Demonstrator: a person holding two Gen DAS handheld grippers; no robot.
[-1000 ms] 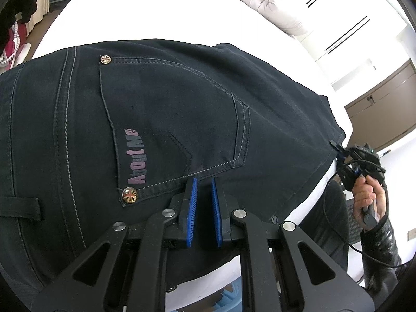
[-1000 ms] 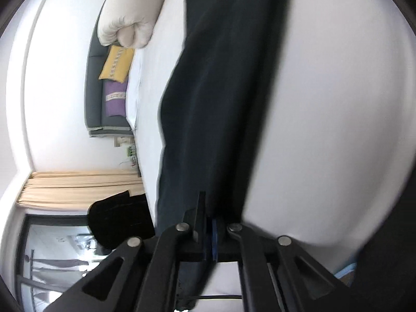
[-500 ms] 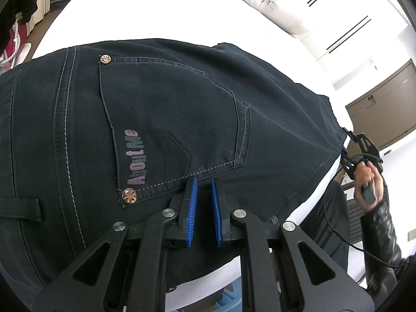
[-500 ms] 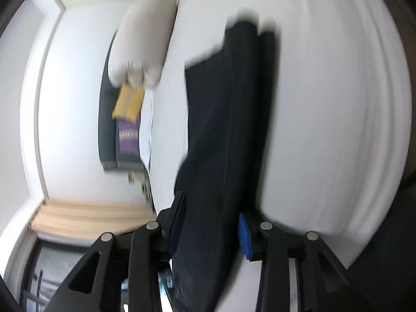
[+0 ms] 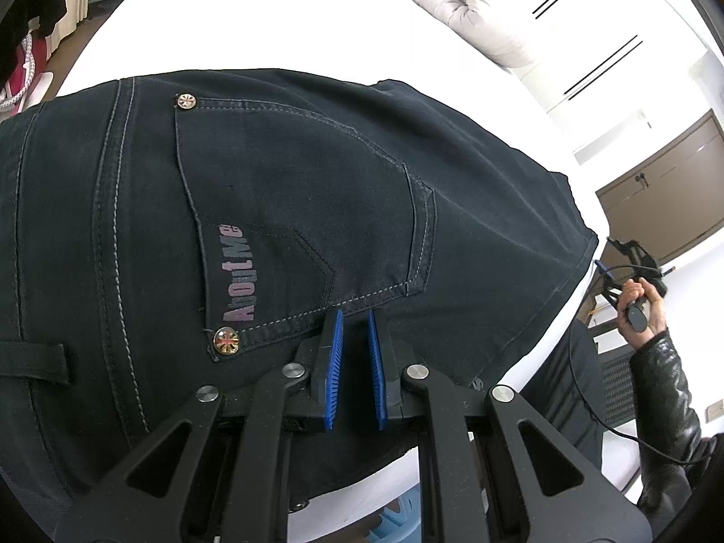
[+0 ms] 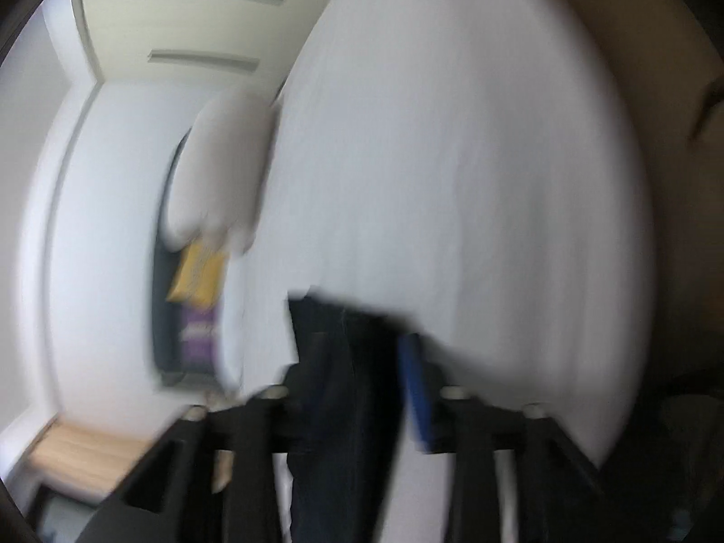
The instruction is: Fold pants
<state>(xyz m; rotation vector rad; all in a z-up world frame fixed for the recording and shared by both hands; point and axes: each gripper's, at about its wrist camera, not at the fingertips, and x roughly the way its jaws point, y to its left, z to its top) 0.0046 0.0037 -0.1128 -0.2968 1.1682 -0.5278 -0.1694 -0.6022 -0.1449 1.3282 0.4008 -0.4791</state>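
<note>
Left tongs (image 5: 354, 323) clenched on the dark pants (image 5: 280, 208); right tongs (image 6: 357, 362) released.

Left view: blue pads nipping the waistband fabric below the back pocket (image 5: 298, 208), pants spread on the white bed (image 5: 253, 13), tongs angled down. It alone shows the person's hand (image 5: 640, 312) holding the right tongs beside the pants' edge. Right view, blurred: jaws just opened, pads apart, cloth between them.

The left wrist camera looked steeply down, very close above the dark pants (image 5: 294, 226) on the white bed (image 5: 271, 22). The blurred right wrist camera faced along the bed (image 6: 452, 181); both views shared pants and bed.
</note>
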